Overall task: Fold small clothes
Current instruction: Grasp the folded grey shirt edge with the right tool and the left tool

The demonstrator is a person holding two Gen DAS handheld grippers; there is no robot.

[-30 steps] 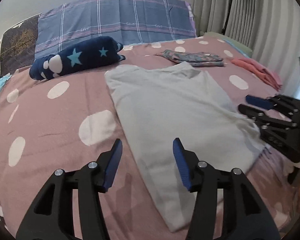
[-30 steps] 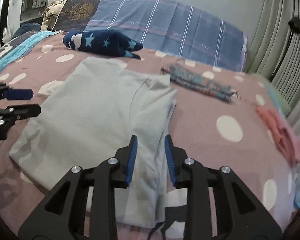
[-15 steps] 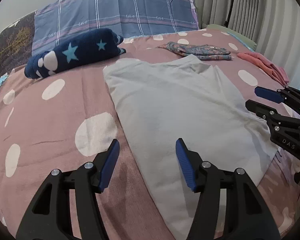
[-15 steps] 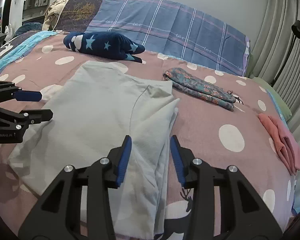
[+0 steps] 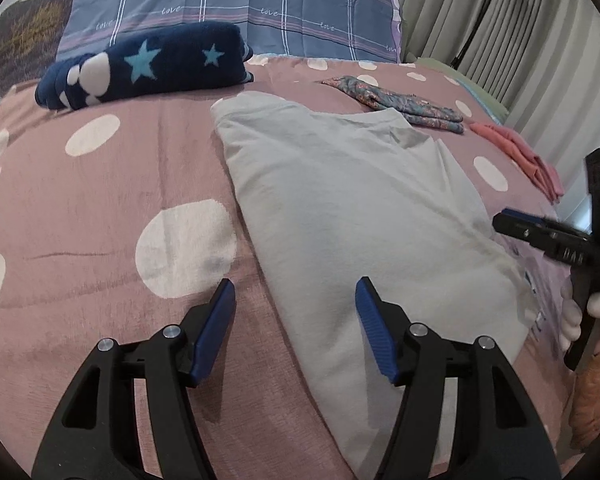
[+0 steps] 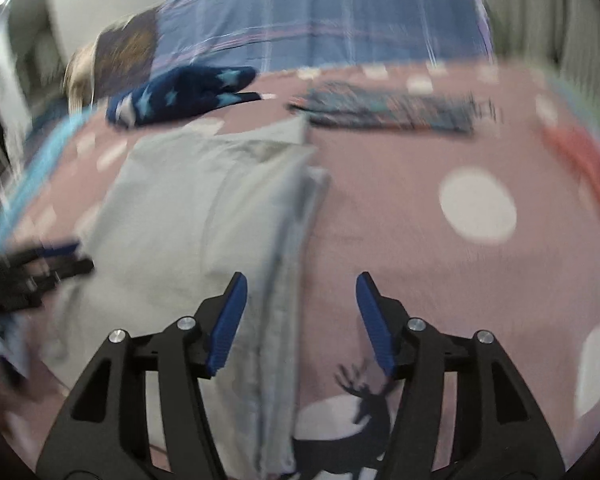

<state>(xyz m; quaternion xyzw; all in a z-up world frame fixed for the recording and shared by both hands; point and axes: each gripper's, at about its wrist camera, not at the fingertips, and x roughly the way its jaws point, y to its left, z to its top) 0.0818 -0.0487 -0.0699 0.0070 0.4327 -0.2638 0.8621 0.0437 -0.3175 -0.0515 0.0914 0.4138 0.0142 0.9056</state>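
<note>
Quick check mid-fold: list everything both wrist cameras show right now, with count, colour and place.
grey shirt: 1, pale grey, part-folded mid-bed
star blanket: 1, navy with blue stars, rolled near pillows
floral garment: 1, blue-pink, folded behind shirt
pink garment: 1, coral, folded by curtain
plaid pillow: 1, blue, bedhead
bedspread: 1, mauve, white dots
floor lamp: 1, black, by curtain
left gripper: open, at shirt's left edge
right gripper: open, at shirt's right fold

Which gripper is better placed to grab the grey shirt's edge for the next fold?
Probably the right gripper: it is open and straddles the folded edge of the grey shirt. The left gripper, also open, straddles the shirt's other edge, so it is nearly as ready.
</note>
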